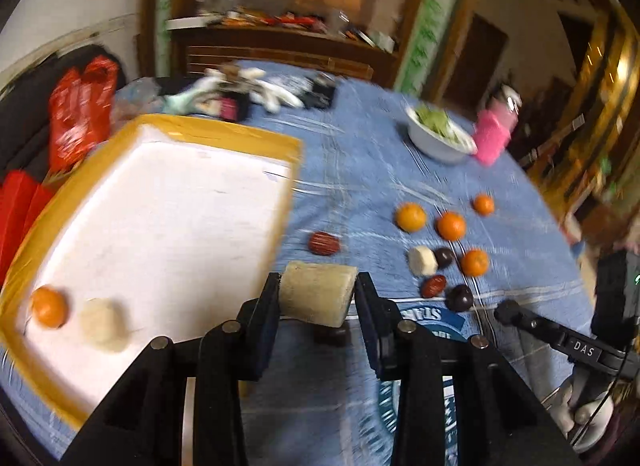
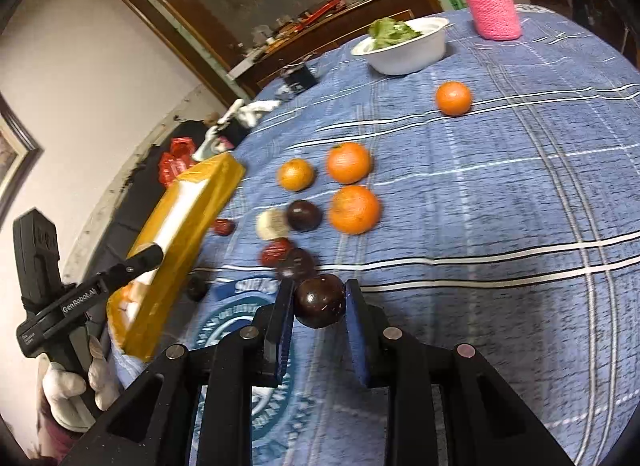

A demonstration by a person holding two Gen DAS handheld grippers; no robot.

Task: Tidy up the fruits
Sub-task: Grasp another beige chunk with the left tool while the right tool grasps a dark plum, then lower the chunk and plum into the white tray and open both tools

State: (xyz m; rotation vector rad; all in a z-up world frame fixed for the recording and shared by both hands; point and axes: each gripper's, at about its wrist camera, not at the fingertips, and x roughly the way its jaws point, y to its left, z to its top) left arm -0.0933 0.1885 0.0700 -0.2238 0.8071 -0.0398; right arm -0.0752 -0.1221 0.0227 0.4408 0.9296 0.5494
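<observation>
The left gripper (image 1: 316, 292) is pinching a pale cylindrical chunk (image 1: 316, 294) just beside the yellow-rimmed tray (image 1: 152, 201) — an orange (image 1: 49, 306) is lying inside. The right gripper (image 2: 318, 300) is clamping a dark round fruit (image 2: 320, 301) above the blue cloth (image 2: 500, 205) — other fruits are lying near.

Dim, warm indoor light. Ahead of my left gripper (image 1: 317, 298) the tray (image 1: 168, 201) is washed out white and smeared by motion blur. My right gripper (image 2: 320, 302) view is sharper. Both frames bow strongly and darken at the rims.
</observation>
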